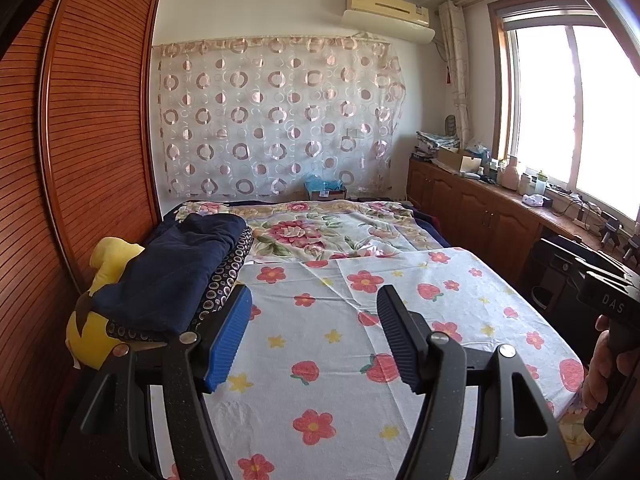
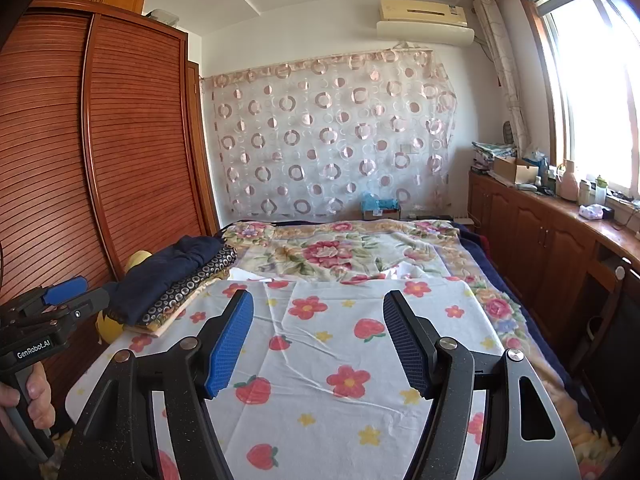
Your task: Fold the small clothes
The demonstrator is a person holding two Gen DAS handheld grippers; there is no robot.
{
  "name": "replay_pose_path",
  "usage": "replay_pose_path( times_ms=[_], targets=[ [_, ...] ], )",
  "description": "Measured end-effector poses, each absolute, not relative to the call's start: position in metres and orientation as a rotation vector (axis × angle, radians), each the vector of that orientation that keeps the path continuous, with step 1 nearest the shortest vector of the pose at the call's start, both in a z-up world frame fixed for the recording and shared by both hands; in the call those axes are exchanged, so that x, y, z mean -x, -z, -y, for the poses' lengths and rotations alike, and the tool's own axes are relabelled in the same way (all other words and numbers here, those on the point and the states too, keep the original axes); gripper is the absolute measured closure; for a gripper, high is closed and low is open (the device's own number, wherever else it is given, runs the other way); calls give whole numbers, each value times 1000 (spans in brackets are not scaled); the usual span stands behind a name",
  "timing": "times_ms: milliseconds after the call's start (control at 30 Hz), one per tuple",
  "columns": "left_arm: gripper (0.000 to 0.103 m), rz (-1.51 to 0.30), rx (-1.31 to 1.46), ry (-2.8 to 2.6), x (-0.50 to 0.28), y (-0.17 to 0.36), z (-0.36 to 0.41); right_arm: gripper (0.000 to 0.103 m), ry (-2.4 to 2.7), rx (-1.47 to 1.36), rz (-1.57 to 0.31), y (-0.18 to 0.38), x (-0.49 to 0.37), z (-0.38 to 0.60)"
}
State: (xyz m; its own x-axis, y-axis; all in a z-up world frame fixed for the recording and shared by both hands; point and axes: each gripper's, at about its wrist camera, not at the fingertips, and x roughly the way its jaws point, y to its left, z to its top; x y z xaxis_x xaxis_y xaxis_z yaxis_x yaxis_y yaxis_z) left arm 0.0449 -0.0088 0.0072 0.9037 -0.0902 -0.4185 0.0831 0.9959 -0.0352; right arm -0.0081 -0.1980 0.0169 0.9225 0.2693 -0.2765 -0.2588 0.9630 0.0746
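Both grippers, left gripper (image 1: 314,316) and right gripper (image 2: 318,320), hover with jaws wide apart and empty above the flowered sheet (image 1: 400,320); folded clothes (image 1: 176,276) stacked far left.

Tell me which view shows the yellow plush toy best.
Left wrist view: the yellow plush toy shows beside and under the folded clothes. In the right wrist view only small yellow patches peek out around the pile.

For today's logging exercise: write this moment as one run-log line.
left gripper open, empty | right gripper open, empty | folded clothes stacked bedside
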Motion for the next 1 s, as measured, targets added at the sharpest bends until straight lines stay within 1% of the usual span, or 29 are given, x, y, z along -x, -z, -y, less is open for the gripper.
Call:
replay_pose_path(
  times_ms=[1000],
  targets=[
    [36,-430,13,91,-45,-2,8,34,-272,-36,-290,-17,7,203]
  ],
)
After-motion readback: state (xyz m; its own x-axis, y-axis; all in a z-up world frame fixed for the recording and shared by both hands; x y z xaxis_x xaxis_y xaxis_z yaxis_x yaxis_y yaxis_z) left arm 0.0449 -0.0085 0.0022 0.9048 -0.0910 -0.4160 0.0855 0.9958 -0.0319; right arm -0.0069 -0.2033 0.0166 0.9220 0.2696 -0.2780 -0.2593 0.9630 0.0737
